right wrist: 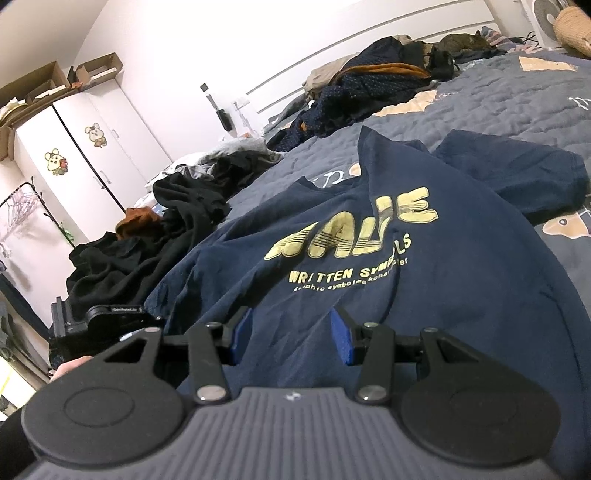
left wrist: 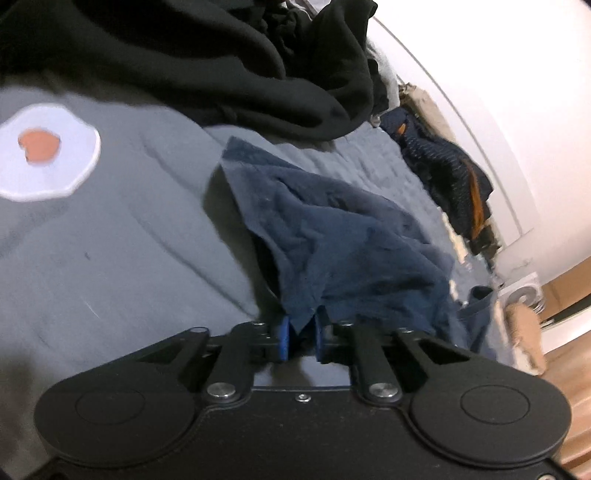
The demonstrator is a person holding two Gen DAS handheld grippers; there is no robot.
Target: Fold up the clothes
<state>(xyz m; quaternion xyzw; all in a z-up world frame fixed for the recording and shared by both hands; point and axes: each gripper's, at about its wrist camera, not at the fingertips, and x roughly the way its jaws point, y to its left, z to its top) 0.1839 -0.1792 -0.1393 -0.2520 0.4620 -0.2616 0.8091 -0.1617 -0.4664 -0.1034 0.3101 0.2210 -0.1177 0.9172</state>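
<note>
A navy T-shirt (right wrist: pixel 424 295) with yellow lettering lies face up on the grey-blue quilt (right wrist: pixel 498 103). My right gripper (right wrist: pixel 291 332) is open just above the shirt's lower part, its blue pads (right wrist: pixel 341 338) apart with the cloth between and under them. My left gripper (left wrist: pixel 303 338) is shut on an edge of the navy T-shirt (left wrist: pixel 332 240), which bunches and rises away from its blue pads (left wrist: pixel 283 338) over the quilt (left wrist: pixel 129 240). The left gripper also shows at the shirt's left edge in the right wrist view (right wrist: pixel 110 314).
A pile of black clothes (left wrist: pixel 184 55) lies beyond the shirt, seen also in the right wrist view (right wrist: pixel 147 240). More dark garments (right wrist: pixel 369 81) lie along the far wall side of the bed. A white wardrobe (right wrist: pixel 74 147) stands at left. A fan (right wrist: pixel 546 18) and a basket (right wrist: pixel 574 22) sit at the far corner.
</note>
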